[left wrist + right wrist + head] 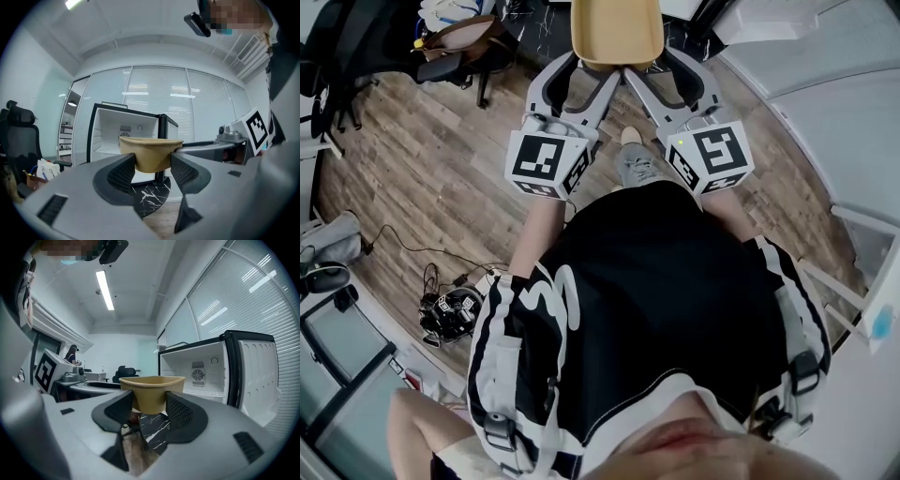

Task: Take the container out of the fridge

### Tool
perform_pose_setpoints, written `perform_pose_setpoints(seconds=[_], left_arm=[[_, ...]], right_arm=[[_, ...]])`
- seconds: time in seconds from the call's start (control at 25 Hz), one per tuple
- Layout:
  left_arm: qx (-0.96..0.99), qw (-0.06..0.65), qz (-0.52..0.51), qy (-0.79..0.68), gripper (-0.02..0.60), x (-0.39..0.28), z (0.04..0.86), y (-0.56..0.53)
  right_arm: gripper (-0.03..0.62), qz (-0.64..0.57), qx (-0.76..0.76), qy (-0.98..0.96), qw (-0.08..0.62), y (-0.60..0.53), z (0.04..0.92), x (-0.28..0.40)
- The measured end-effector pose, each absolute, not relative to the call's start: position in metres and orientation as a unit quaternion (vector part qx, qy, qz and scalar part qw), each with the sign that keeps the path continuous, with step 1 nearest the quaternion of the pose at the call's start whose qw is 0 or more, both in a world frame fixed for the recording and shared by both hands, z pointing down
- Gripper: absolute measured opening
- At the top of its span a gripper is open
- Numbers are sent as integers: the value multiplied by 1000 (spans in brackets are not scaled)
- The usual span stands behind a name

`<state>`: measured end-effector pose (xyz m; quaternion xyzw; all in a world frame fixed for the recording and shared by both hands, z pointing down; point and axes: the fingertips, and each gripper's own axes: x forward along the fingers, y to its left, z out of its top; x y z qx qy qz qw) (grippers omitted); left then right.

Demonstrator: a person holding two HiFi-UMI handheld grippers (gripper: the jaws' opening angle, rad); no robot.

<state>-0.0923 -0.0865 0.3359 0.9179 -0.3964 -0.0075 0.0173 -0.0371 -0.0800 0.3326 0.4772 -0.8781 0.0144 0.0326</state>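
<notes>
A tan, bowl-like container (617, 33) is held in the air in front of me, between both grippers. My left gripper (592, 66) is shut on its left side and my right gripper (658, 67) is shut on its right side. In the left gripper view the container (151, 152) sits between the two dark jaw pads of the left gripper (152, 162), with the open, empty-looking fridge (123, 132) behind it. The right gripper view shows the container (151, 392) clamped in the right gripper (150, 404), with the fridge (212, 373) to the right, door open.
A black office chair (342, 47) and a brown bag (464, 42) stand on the wood floor at upper left. Cables and a black device (450, 314) lie lower left. White counters (834, 112) run along the right. A black marbled mat (150, 199) lies under the fridge.
</notes>
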Motion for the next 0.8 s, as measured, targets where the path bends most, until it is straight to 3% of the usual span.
perform_pose_setpoints(seconds=[0.8], left_arm=[[916,7,-17,-402,241,-88,326,-41]], right_arm=[[230,6,468,-884,12,-36,323,-32]])
